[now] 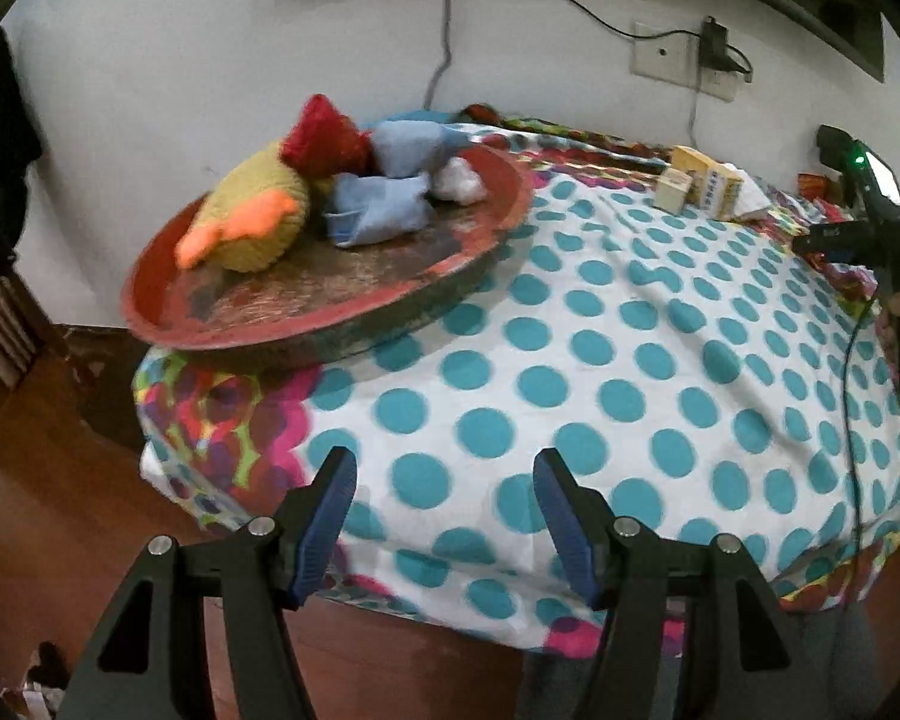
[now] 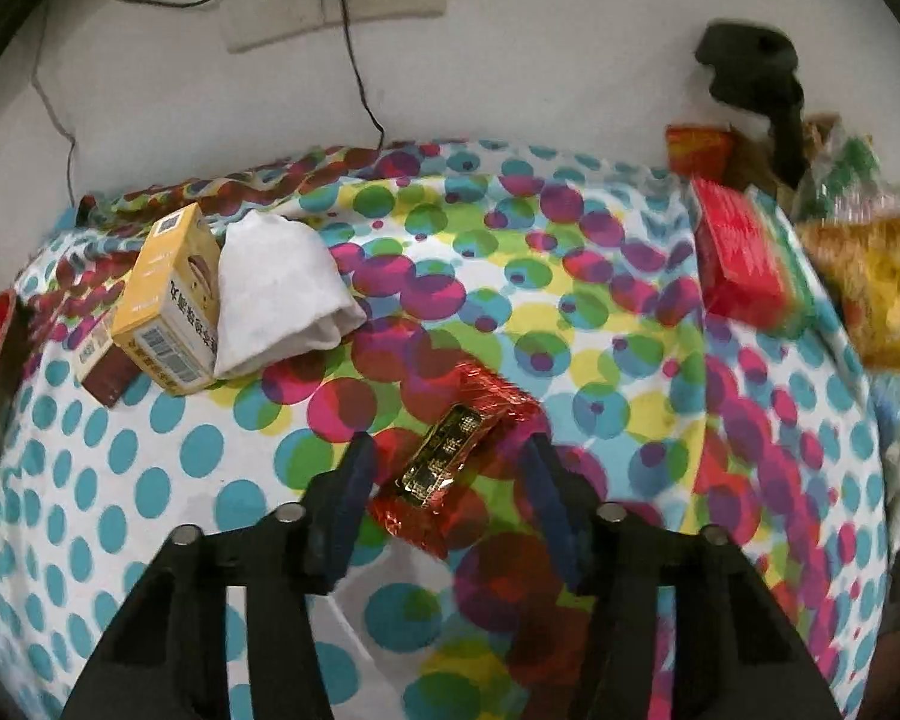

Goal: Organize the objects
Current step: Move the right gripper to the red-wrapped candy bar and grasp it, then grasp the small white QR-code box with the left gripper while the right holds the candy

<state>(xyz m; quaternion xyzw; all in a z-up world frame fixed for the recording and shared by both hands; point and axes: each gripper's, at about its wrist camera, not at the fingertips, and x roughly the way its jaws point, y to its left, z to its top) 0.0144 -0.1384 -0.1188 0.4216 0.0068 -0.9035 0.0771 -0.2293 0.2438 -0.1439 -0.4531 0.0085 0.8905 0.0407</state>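
Note:
A red foil packet with a gold label [image 2: 456, 456] lies slantwise on the spotted cloth, between the fingers of my right gripper [image 2: 447, 468]. The left finger touches the packet's edge, while a narrow gap shows at the right one. A yellow carton [image 2: 168, 300], a small brown-and-white box [image 2: 102, 366] and a folded white cloth [image 2: 276, 294] sit together at the left. My left gripper [image 1: 444, 462] hangs open over the near edge of the cloth with nothing between its fingers. Beyond it, a round red tray [image 1: 330, 312] holds a yellow plush toy [image 1: 258, 216], a red plush [image 1: 324, 138] and blue cloth bundles [image 1: 378, 210].
A red box [image 2: 738, 252] and snack bags [image 2: 870, 276] crowd the far right of the table. A black stand [image 2: 756, 72] rises by the wall, and cables hang from the sockets [image 2: 330, 0]. The tray overhangs the table's left corner above the brown floor [image 1: 60, 510].

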